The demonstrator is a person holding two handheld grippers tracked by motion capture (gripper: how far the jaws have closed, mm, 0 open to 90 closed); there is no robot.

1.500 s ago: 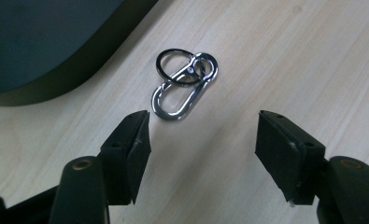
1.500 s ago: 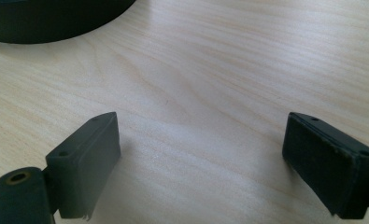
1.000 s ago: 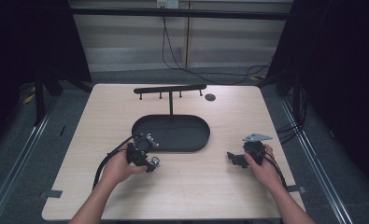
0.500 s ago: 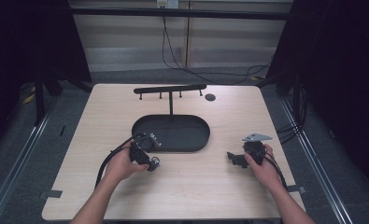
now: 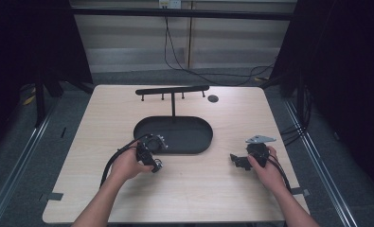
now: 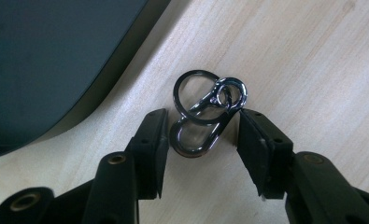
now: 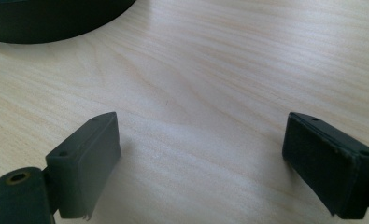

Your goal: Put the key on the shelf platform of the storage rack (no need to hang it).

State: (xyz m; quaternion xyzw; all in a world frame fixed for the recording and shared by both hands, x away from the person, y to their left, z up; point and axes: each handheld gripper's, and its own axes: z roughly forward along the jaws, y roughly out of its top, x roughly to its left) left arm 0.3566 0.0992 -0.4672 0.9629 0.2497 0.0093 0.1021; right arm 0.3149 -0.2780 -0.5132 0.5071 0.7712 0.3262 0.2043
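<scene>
Your left gripper point(image 6: 198, 135) has its jaws open around the metal carabiner point(image 6: 205, 112), which lies on the desk point(image 5: 199, 189) beside the black tray point(image 5: 184, 137). Your right gripper point(image 7: 201, 158) is wide open, holding nothing.

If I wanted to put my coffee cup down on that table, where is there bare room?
The light wooden table is bare along its left edge, in the near strip between the two hands, and right of the black oval tray. It is crowded around the tray, the T-shaped black rack, and the metal clip at the left gripper.
</scene>
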